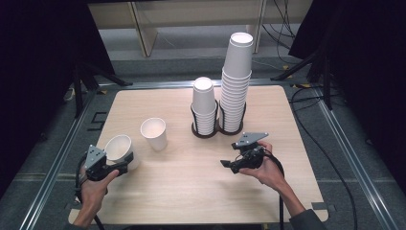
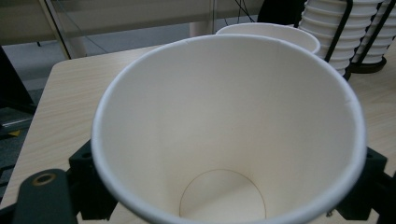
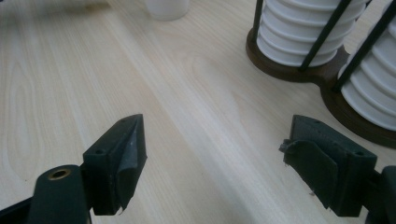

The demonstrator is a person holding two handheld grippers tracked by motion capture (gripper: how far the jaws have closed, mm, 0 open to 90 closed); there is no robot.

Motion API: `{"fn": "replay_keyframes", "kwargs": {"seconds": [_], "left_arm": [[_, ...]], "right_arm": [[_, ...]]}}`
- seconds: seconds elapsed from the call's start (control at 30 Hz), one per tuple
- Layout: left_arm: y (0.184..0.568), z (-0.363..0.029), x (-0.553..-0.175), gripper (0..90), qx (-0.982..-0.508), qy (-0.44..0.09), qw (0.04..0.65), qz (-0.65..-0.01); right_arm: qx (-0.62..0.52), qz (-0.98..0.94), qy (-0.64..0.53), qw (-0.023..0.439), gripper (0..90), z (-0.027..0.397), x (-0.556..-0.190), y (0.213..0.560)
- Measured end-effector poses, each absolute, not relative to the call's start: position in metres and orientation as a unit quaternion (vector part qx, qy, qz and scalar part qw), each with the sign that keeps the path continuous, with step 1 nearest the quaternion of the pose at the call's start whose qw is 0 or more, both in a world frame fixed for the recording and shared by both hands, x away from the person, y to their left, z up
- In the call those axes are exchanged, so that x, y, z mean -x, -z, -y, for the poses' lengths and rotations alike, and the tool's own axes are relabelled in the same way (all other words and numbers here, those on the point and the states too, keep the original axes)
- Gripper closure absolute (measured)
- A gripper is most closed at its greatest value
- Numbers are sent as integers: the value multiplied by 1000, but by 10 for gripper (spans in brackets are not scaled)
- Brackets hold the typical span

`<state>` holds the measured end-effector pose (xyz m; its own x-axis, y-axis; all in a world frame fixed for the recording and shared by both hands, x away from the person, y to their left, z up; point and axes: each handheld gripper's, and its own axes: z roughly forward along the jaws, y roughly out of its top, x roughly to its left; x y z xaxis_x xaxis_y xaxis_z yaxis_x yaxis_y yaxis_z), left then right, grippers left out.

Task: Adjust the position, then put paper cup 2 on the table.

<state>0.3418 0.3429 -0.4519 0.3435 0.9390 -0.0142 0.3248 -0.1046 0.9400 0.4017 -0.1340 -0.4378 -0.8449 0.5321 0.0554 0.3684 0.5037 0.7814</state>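
Left gripper point(image 1: 125, 162): I have its jaws clamped on a white paper cup point(image 1: 119, 148), low on the cup's wall, at the table's near left corner.
Held cup: it tilts, mouth turned up toward the high camera; in the left gripper view its open mouth and round base point(image 2: 223, 196) sit between the jaws.
Right gripper point(image 1: 226, 164): I hold it above bare wood right of centre, jaws spread wide with nothing between them.
Second cup point(image 1: 154, 133): stands upright, just beyond the held cup.
Stacks point(image 1: 233, 86): two columns of nested cups in a dark wire holder point(image 1: 210, 132), the right one taller.
Table point(image 1: 191, 191): pale wood.
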Motion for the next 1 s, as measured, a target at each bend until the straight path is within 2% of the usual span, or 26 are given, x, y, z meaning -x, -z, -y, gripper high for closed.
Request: {"fn": "replay_keyframes", "kwargs": {"seconds": [0.3,1.0], "left_arm": [[457,-345,-349,147,-667,-331,464,-480],[476,-350,-376,141,-660,-348,460,-481]], "right_arm": [[-270,-862,-417,99,203,145,-399,443],[-265,-864,-419,86,201,143,-397,445]]}}
